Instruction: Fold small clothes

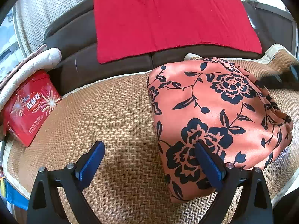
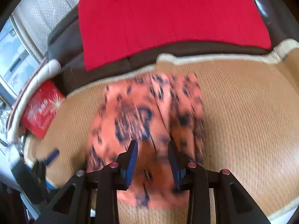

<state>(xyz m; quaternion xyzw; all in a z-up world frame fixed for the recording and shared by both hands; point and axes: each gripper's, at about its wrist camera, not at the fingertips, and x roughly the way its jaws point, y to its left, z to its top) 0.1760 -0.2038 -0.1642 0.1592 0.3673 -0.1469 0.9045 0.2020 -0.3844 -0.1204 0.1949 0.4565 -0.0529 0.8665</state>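
Left wrist view: the left gripper (image 1: pixel 149 158) hangs over a woven rattan mat (image 1: pixel 115 115) with its blue-padded fingers (image 1: pixel 93 160) wide apart and nothing between them. The orange floral garment (image 1: pixel 214 115), printed with dark navy flowers, lies folded in a compact bundle on the mat. One finger sits in front of the garment's near edge, the other over bare mat beside it; whether either touches the fabric cannot be told. Beyond the garment a red cloth (image 1: pixel 168 18) is spread over a dark brown sofa back (image 1: pixel 74 43). Well off to the garment's side, at the mat's edge, stands a red snack box (image 1: pixel 31 106) with Chinese lettering, leaning by a cream quilted cushion (image 1: pixel 37 61).

Right wrist view: heavily motion-blurred. The right gripper (image 2: pixel 153 160) is over the orange floral garment (image 2: pixel 145 112), which lies on the rattan mat (image 2: pixel 243 121). Its fingers (image 2: pixel 132 160) stand moderately apart, with fabric seen in the gap; they are not closed on it. Past the garment are the red cloth (image 2: pixel 168 22) and the sofa back (image 2: pixel 65 43), and to the garment's side the snack box (image 2: pixel 41 110)
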